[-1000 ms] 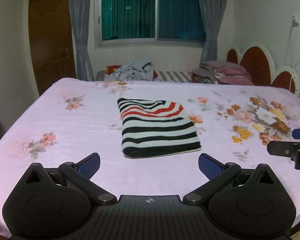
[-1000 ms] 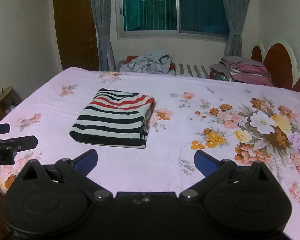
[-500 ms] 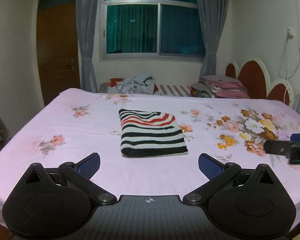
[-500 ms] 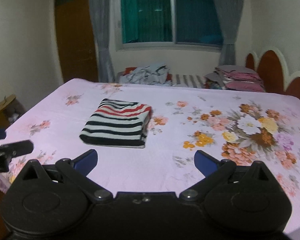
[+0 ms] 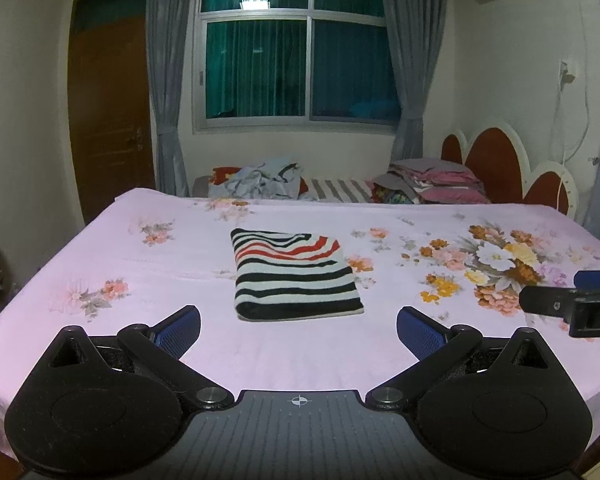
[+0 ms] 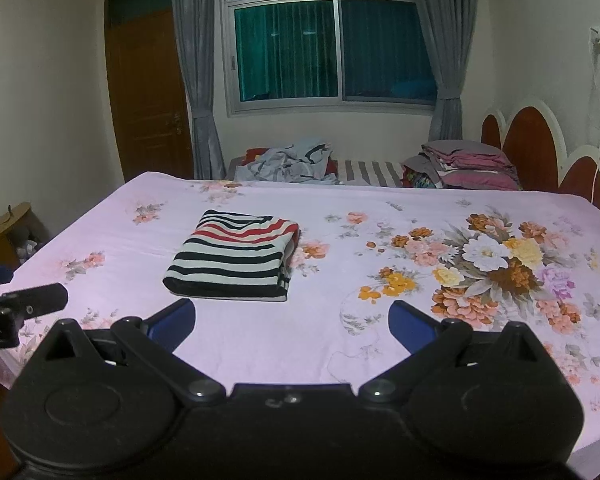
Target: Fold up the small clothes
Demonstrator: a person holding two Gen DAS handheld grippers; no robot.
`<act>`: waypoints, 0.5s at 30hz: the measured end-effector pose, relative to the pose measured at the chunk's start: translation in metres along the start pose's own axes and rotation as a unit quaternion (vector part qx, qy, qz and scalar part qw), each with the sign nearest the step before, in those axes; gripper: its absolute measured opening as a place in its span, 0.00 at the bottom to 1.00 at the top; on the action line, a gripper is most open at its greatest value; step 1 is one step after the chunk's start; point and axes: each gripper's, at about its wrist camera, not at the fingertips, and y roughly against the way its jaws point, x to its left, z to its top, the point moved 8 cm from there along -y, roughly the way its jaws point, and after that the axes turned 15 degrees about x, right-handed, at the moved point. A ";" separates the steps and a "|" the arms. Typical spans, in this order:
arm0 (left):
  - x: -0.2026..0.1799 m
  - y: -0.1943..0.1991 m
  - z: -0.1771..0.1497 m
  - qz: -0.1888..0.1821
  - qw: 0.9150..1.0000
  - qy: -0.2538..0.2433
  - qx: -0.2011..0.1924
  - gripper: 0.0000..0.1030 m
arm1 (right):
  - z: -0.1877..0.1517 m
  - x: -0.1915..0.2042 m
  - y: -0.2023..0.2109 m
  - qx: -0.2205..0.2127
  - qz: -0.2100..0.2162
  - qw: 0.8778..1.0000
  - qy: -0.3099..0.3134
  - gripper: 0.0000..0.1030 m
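The folded garment (image 5: pixel 294 274) lies on the bed (image 5: pixel 140 272). Behind the garment, beyond the bed's far edge, sit a clothes heap (image 5: pixel 260 178) to the left and stacked bedding (image 5: pixel 436 184) to the right.

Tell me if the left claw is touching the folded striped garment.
Apart. The left wrist view shows bare pink sheet between the open left claw and the striped garment.

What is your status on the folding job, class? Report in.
Left tool open, right tool open, both empty. Striped garment folded flat on the floral bedsheet. Nothing between tools and garment.
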 end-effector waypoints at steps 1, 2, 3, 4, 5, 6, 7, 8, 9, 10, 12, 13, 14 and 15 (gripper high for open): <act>-0.001 0.000 0.000 0.000 1.000 0.000 0.000 1.00 | 0.000 0.000 0.000 -0.001 -0.001 1.000 0.000 1.00; -0.001 0.000 0.000 0.000 1.000 -0.001 -0.001 1.00 | -0.001 0.000 0.001 0.000 -0.001 1.000 0.000 1.00; -0.002 0.001 0.000 0.000 1.000 -0.001 -0.001 1.00 | -0.001 0.000 0.002 0.000 -0.002 1.000 0.001 1.00; -0.002 0.001 0.000 0.000 1.000 -0.001 -0.001 1.00 | -0.001 0.001 0.002 0.000 -0.002 1.000 0.001 1.00; -0.002 0.001 0.000 -0.001 1.000 -0.001 -0.002 1.00 | -0.001 0.001 0.001 0.000 -0.002 1.000 0.001 1.00; -0.003 0.001 0.000 -0.002 1.000 0.000 -0.002 1.00 | -0.002 0.001 0.001 0.001 -0.004 1.000 0.003 1.00; -0.004 0.001 0.000 -0.002 1.000 0.000 -0.003 1.00 | -0.001 0.001 0.001 0.001 -0.004 1.000 0.003 1.00; -0.004 0.001 0.000 -0.002 1.000 0.000 -0.003 1.00 | -0.001 0.002 0.001 0.001 -0.004 1.000 0.003 1.00; -0.004 0.000 0.000 -0.002 1.000 0.000 -0.004 1.00 | -0.002 0.001 0.002 0.000 -0.005 1.000 0.003 1.00; -0.005 0.000 0.000 -0.002 1.000 0.001 -0.004 1.00 | -0.001 0.001 0.003 -0.001 -0.005 1.000 0.003 1.00; -0.005 0.000 0.000 -0.002 1.000 0.001 -0.004 1.00 | -0.001 -0.001 0.004 -0.002 -0.006 1.000 0.004 1.00; -0.005 0.000 0.000 -0.003 1.000 0.001 -0.004 1.00 | -0.001 -0.002 0.005 -0.002 -0.006 1.000 0.004 1.00; -0.006 0.000 0.000 -0.003 1.000 0.002 -0.004 1.00 | 0.000 -0.003 0.005 -0.002 -0.006 1.000 0.004 1.00; -0.006 -0.001 0.000 -0.005 1.000 0.003 -0.003 1.00 | -0.001 -0.003 0.005 -0.002 -0.005 1.000 0.004 1.00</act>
